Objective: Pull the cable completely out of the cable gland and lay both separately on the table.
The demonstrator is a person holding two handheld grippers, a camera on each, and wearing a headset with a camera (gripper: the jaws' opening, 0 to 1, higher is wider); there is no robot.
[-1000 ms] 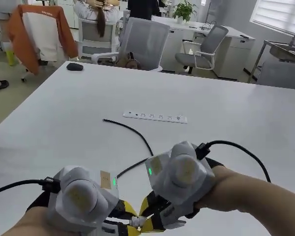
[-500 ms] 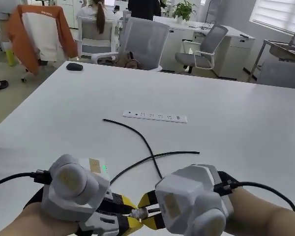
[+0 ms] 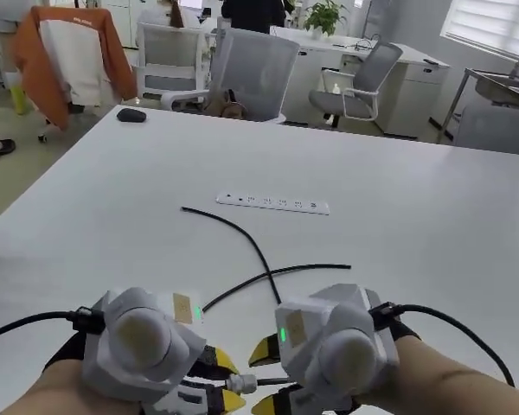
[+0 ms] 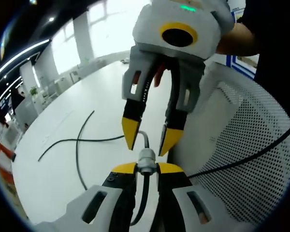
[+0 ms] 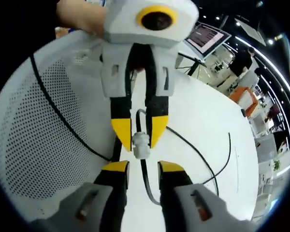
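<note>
White table, office behind: gland pinched left, right jaws spread

White table (image 3: 398,225) spans the head view. Grey office chairs (image 3: 255,73) line the upper edge, the one at upper left draped with an orange jacket (image 3: 35,60). Mid-frame lies a power strip (image 3: 272,204), with a dark mouse (image 3: 131,117) at upper left. Black cable (image 3: 242,235) curves and crosses itself at centre, then runs down toward the bottom edge. At bottom centre the two tools meet tip to tip. The left gripper (image 4: 146,168) is pressed onto the white cable gland (image 4: 146,161), pinching it at the yellow tips. The right gripper (image 5: 142,167) is spread, and the cable passes between its jaws just beside the gland, with a gap on each side.
</note>
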